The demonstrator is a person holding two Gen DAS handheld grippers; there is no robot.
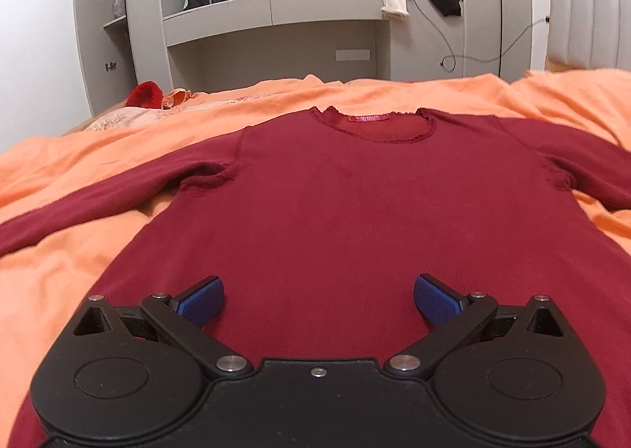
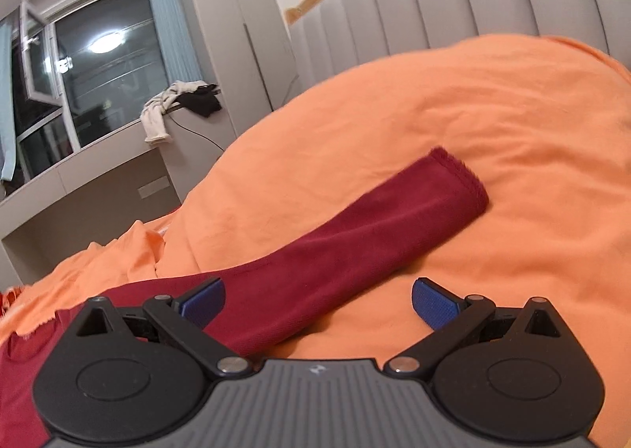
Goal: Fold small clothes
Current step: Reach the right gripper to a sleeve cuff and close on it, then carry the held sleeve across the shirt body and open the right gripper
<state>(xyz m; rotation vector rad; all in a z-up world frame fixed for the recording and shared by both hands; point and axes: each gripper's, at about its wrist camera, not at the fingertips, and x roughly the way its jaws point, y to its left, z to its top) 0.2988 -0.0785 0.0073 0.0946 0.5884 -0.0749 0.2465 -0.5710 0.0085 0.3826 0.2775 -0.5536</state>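
The dark red long-sleeved top lies spread flat, front up, on the orange bedsheet, neckline pointing away toward the grey window unit. Body smooth, both sleeves stretched out to the sides, and not one fold in it yet. By the look of things the laying-out is finished and the folding proper has not begun.

The left gripper hovers low over the lower middle of the top, jaws spread wide, blue pads well apart with only red knit showing between them. It grips nothing.

Over on the other side, the right gripper hangs above the right sleeve, which runs out diagonally across the sheet to its cuff, near the padded grey headboard. Its jaws are splayed open too, the sleeve passing under the left pad while the right pad sits over bare sheet. Whether either pad touches cloth cannot be told from here.

So what is left is nearly everything: sleeves brought in across the body, sides turned over, then the hem carried up toward the neckline. The right side looks the likelier starting point, since that gripper is already lined up along the sleeve.
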